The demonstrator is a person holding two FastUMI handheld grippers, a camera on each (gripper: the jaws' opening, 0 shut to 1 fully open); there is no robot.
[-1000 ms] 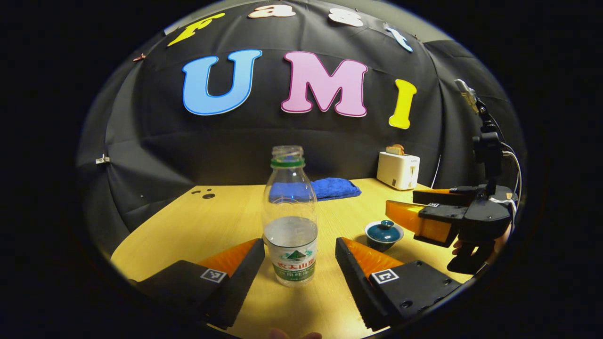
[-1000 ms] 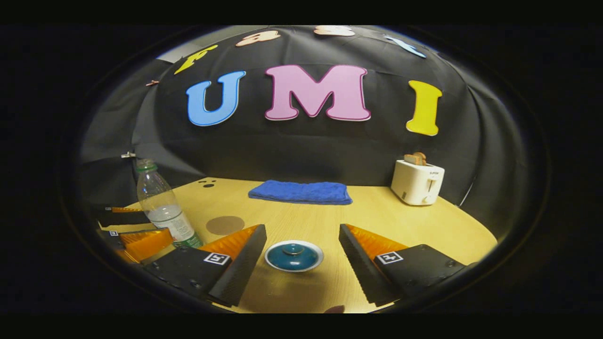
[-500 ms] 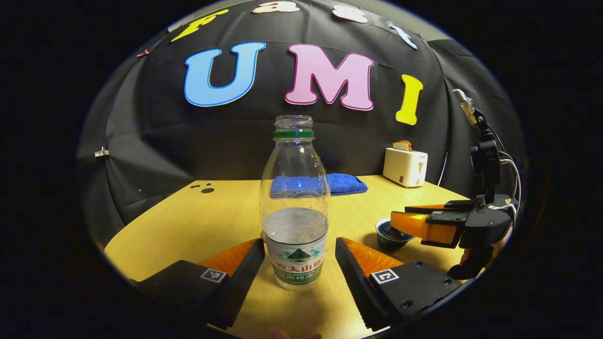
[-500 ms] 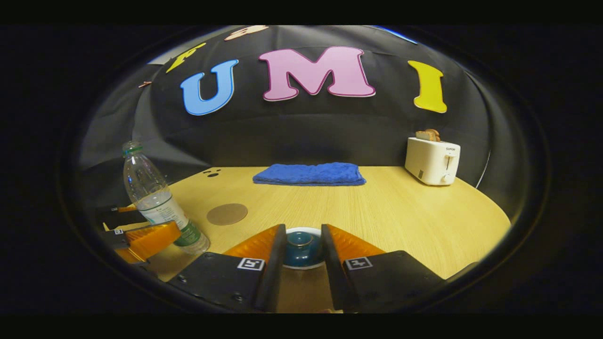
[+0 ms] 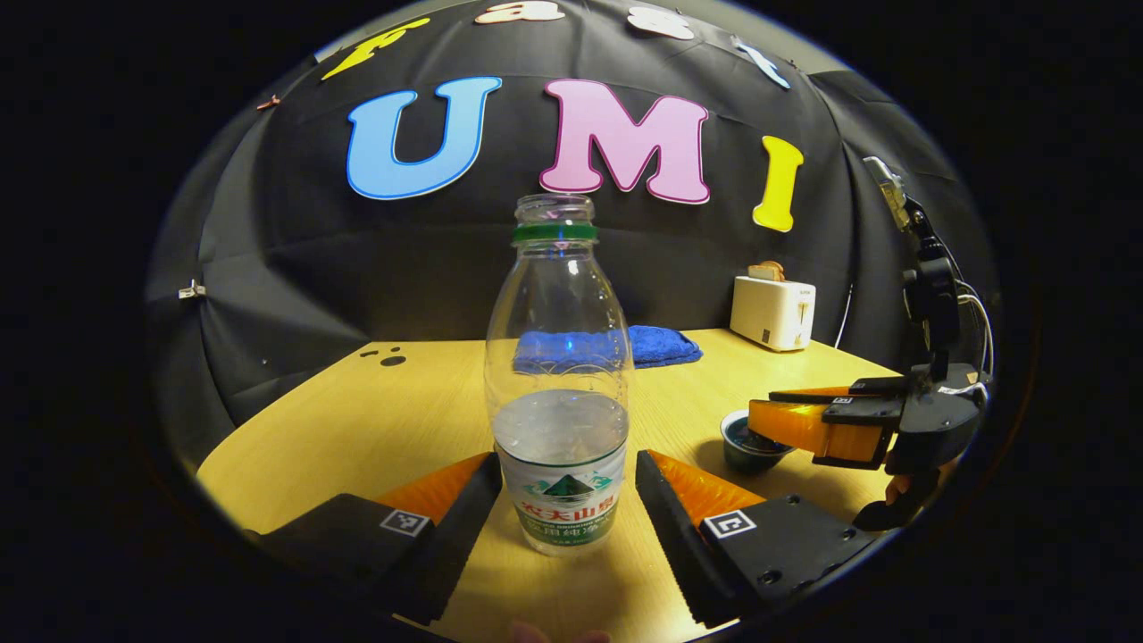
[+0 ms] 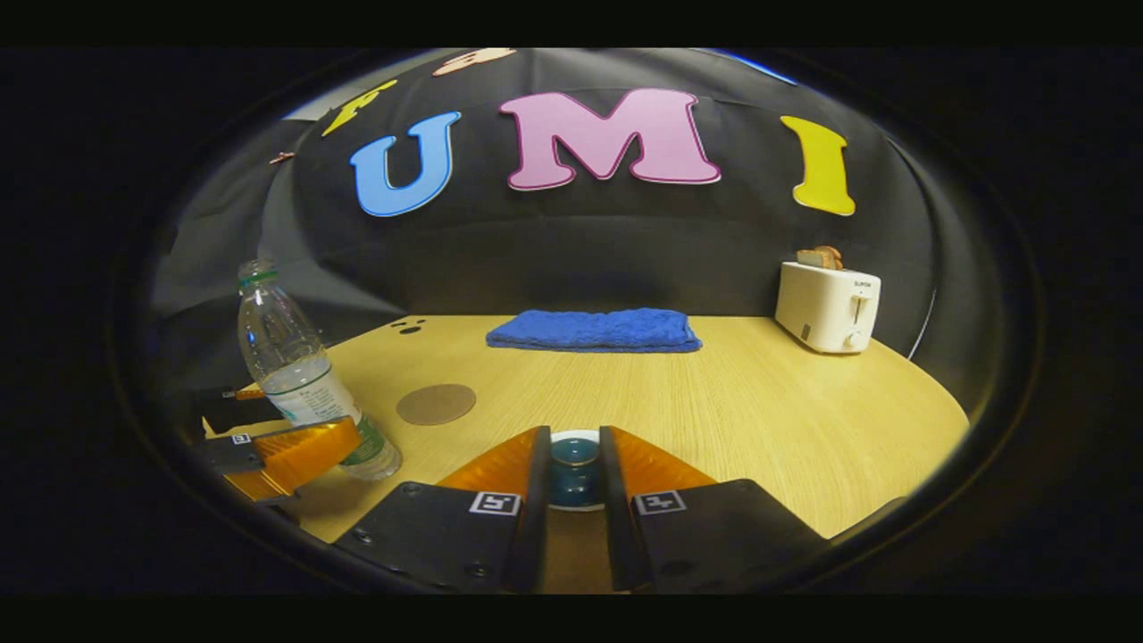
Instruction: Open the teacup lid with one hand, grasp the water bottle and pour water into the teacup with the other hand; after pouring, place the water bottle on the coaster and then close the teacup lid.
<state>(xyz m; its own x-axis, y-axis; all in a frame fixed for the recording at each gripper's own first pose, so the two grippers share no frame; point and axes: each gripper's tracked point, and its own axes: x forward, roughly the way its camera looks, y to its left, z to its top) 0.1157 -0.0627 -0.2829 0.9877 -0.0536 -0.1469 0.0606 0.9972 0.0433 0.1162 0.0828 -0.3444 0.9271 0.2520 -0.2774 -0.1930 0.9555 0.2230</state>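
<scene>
In the right gripper view the right tongs (image 6: 571, 478) sit at bottom centre with their fingers (image 6: 534, 500) drawn in on the knob of the teacup lid (image 6: 572, 453). Most of the lid and the whole teacup lie behind them, and whether both fingers press on the knob is hard to make out. In the left gripper view the teacup (image 5: 746, 445) shows at centre right as a dark bowl. Its top is covered by the right tongs (image 5: 786, 427), so the lid cannot be seen there. A fingertip (image 5: 896, 488) of the person's hand peeks from under that gripper.

The water bottle (image 5: 561, 393) stands upright on the tabletop (image 5: 375, 420) in the middle of the left gripper view. It stands between the fingers of the left tongs (image 5: 563, 513), which stand apart with a gap on each side. The bottle has no cap and is roughly half full. In the right gripper view the bottle (image 6: 299, 375) stands at left, partly behind the left tongs (image 6: 268, 438), with the coaster (image 6: 436, 404) just to its right.

Compared with half a second ago, the right fingers have narrowed a little more on the knob. The bottle looms larger and lower between the left fingers.

Farther back lie a blue towel (image 6: 594, 330) and a toaster (image 6: 827, 306).
</scene>
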